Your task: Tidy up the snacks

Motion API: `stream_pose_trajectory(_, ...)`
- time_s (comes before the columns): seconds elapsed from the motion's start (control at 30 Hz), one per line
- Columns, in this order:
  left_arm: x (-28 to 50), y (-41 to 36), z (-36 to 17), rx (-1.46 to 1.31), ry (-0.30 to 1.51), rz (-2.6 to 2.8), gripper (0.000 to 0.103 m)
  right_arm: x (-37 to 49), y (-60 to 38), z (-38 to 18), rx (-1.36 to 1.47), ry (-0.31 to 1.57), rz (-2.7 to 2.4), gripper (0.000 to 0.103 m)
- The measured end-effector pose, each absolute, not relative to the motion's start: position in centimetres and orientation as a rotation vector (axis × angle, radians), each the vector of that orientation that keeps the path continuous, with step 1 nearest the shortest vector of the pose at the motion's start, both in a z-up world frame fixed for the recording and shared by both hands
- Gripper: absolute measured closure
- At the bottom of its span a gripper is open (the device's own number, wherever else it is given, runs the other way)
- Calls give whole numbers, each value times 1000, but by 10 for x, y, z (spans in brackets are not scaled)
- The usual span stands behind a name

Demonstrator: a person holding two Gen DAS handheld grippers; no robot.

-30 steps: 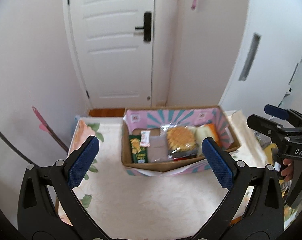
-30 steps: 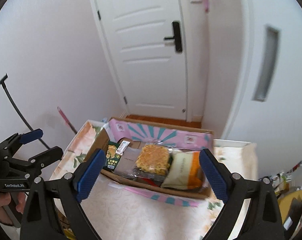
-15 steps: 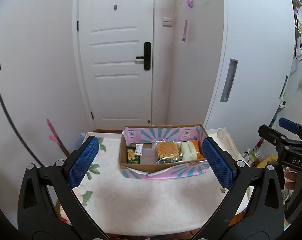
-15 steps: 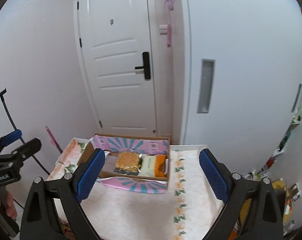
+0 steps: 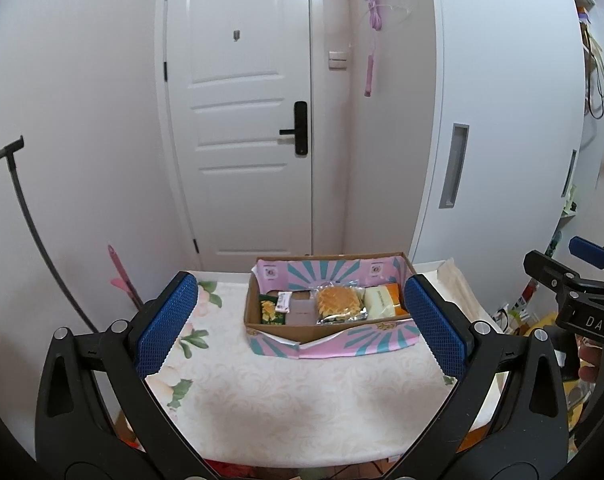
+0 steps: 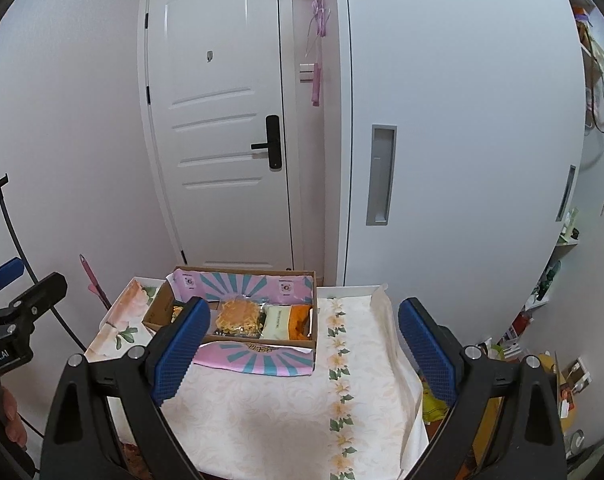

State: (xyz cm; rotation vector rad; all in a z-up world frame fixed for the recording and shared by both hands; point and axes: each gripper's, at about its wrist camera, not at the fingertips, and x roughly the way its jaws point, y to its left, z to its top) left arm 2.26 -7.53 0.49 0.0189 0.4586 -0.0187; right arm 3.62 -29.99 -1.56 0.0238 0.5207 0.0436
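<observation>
A cardboard box [image 5: 280, 330] with pink and teal flaps stands at the far side of the table [image 5: 286, 400]. It also shows in the right wrist view [image 6: 262, 342]. Inside lie a green snack pack [image 5: 270, 311], a grey pack [image 5: 300, 310], a clear pack of golden waffles [image 5: 337, 304] and a pale yellow and orange pack [image 5: 381, 302]. My left gripper [image 5: 302, 332] is open and empty, held back above the table's near part. My right gripper [image 6: 302, 344] is open and empty, to the right of the left one and also back from the box.
The table has a floral cloth [image 6: 341, 392]. A white door [image 5: 242, 120] and a white sliding panel [image 6: 461, 140] stand behind it. A pink-handled tool [image 5: 120, 270] leans at the left wall. Clutter [image 6: 541, 360] lies on the floor to the right.
Both grippers have pulled back and up from the box, which now looks smaller and farther. Both stay open and empty.
</observation>
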Motion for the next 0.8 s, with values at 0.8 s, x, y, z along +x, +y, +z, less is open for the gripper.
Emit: stream_pose_trajectory(0.8, 20, -68, 8, 20, 458, -25, 0, 36, -294, -15, 22, 512, 41, 9)
